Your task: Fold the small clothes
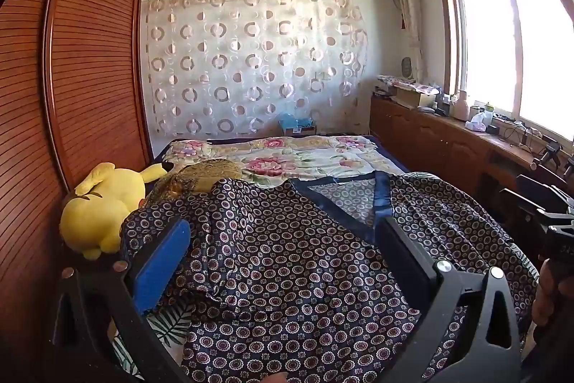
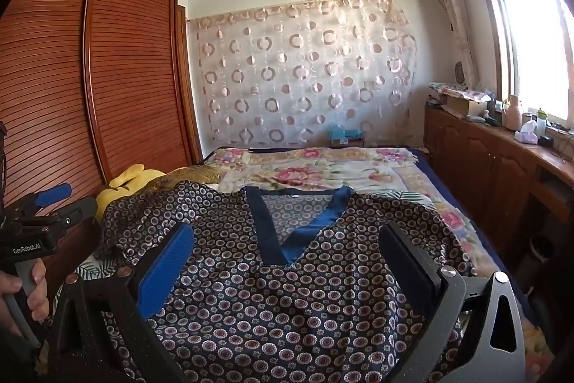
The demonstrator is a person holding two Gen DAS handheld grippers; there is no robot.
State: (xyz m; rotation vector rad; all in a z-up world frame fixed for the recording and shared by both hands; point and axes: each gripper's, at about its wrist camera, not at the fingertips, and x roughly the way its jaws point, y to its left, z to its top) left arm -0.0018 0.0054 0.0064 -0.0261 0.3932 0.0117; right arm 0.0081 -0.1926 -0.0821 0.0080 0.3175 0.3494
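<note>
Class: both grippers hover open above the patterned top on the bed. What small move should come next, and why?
Probably lower the left gripper onto the bunched left sleeve and pinch it: the top lies spread, collar away, that sleeve crumpled, and neither gripper, the right gripper included, holds cloth.

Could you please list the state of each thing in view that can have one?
left gripper: open, above the top, holding nothing.
right gripper: open, above the top, holding nothing.
patterned top: spread on the bed, unfolded, neckline away from the cameras.
wardrobe doors: shut.
plush toy: lying beside the top.
</note>
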